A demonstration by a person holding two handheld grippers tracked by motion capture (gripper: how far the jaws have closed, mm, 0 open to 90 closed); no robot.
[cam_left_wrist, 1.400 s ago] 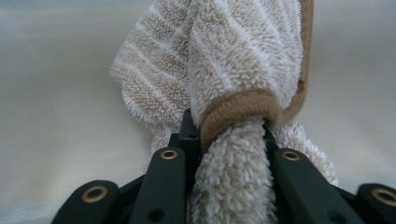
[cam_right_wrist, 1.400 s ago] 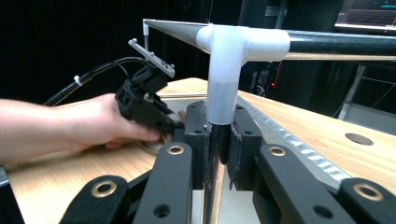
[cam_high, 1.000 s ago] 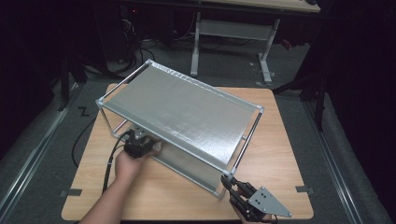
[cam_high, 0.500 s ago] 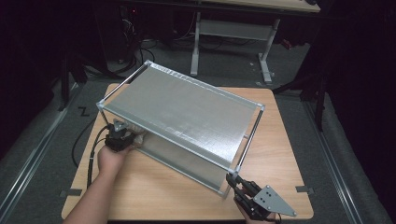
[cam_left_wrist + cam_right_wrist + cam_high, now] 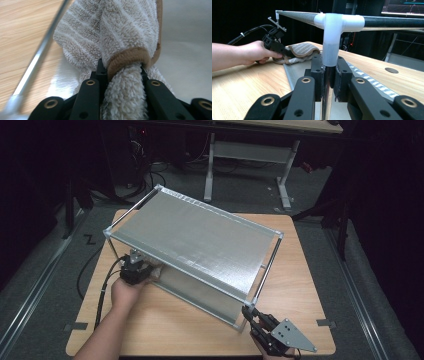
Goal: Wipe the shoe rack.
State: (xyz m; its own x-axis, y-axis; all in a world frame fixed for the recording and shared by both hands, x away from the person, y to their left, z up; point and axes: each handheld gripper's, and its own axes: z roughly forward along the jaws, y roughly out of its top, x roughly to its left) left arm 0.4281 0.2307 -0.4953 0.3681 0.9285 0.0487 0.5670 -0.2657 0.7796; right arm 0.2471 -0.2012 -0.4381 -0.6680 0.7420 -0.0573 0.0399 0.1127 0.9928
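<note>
At the left of the worktop (image 5: 165, 320), my left hand-held gripper (image 5: 136, 270) is clamped on a striped beige towel (image 5: 120, 50) lying on the rack's (image 5: 200, 240) lower shelf; at right, my right hand-held gripper (image 5: 252, 317) is pinched tight on the rack's near corner post (image 5: 327, 85).

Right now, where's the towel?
In the high view, the towel sits on the rack's lower shelf at its left end, clamped in the left gripper.

No legible text, label or number anywhere.
</note>
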